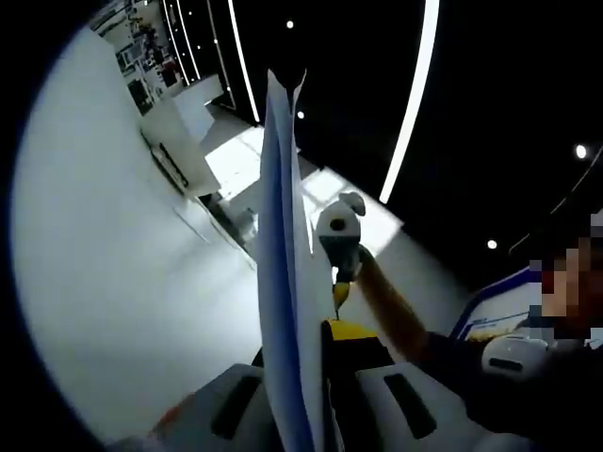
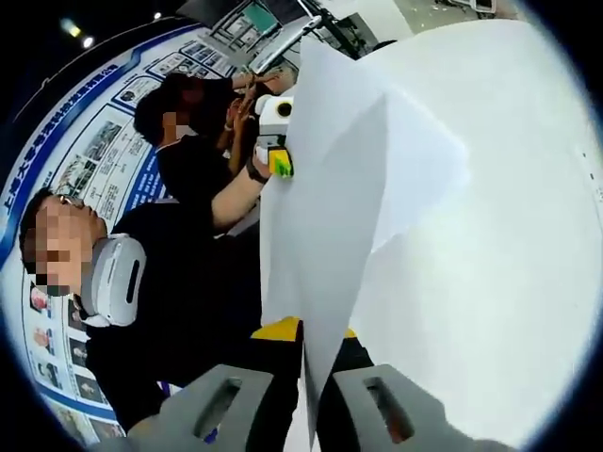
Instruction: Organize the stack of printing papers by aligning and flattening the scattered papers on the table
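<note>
A stack of white printing paper (image 1: 283, 245) rises edge-on from between my left gripper's (image 1: 316, 400) jaws, which are shut on its near edge. Farther along the sheets my right gripper (image 1: 339, 231), white with a yellow-green part, sits against the stack, held by a person's arm. In the right gripper view the same paper (image 2: 330, 207) spreads wide and slightly fanned, with my right gripper (image 2: 306, 405) shut on its lower edge. My left gripper (image 2: 275, 132) sits at the paper's far edge. The white table (image 2: 509, 282) lies behind the sheets, and it is the white table (image 1: 113, 282) left of the stack too.
The person holding the grippers wears white headphones (image 2: 113, 278) round the neck. A second person (image 2: 188, 122) stands behind. A poster wall (image 2: 94, 160) runs along the left. White desks (image 1: 179, 141) stand beyond the table, under long ceiling light strips (image 1: 415, 94).
</note>
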`<state>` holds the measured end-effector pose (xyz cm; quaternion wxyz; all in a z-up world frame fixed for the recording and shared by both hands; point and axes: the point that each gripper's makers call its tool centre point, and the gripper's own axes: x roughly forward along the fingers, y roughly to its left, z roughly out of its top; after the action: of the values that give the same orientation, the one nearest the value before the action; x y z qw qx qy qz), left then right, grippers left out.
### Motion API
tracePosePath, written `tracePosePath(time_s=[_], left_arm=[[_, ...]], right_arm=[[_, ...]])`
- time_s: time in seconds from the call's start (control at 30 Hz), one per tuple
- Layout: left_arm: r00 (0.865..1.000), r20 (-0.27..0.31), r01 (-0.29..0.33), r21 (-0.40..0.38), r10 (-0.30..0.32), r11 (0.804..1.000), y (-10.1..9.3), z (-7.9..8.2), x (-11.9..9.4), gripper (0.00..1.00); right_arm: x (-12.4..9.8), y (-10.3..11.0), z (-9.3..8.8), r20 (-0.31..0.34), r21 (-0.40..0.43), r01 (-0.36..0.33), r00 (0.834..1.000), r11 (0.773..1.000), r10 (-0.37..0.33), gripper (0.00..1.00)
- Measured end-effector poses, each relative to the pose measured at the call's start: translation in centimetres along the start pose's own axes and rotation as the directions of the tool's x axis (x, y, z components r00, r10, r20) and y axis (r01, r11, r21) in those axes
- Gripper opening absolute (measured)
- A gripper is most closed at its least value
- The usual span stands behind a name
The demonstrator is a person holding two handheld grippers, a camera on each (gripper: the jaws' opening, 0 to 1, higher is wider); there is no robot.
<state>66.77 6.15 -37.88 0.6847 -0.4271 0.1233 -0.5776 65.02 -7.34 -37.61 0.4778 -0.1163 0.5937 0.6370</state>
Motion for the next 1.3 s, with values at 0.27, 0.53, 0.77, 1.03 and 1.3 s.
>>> tracePosePath(time_s=[0.27,0.53,0.77,1.03,1.3], left_arm=[[1.0,0.001,-0.001,-0.002,0.001,1.0,0.1,0.1,-0.1,0.06],[1.0,0.002,-0.001,-0.005,0.001,1.0,0.2,0.2,-0.2,0.07],[1.0,0.002,-0.003,-0.007,0.003,1.0,-0.1,-0.2,0.1,0.07],[1.0,0.002,-0.004,-0.006,0.004,1.0,-0.1,-0.3,0.1,0.07],[1.0,0.003,-0.005,-0.004,0.005,1.0,-0.1,-0.2,0.0,0.07]], right_arm=[[-0.2,-0.2,0.3,-0.007,-0.001,0.006,1.0,1.0,-0.006,0.0],[0.2,0.0,0.6,-0.019,-0.007,0.009,1.0,1.0,-0.009,0.0],[0.6,0.0,0.7,-0.026,-0.012,0.007,1.0,1.0,-0.008,0.0],[1.1,-0.1,1.3,-0.04,-0.017,0.007,0.999,1.0,-0.008,0.0],[1.7,0.0,1.6,-0.056,-0.013,0.008,0.998,1.0,-0.009,0.0]])
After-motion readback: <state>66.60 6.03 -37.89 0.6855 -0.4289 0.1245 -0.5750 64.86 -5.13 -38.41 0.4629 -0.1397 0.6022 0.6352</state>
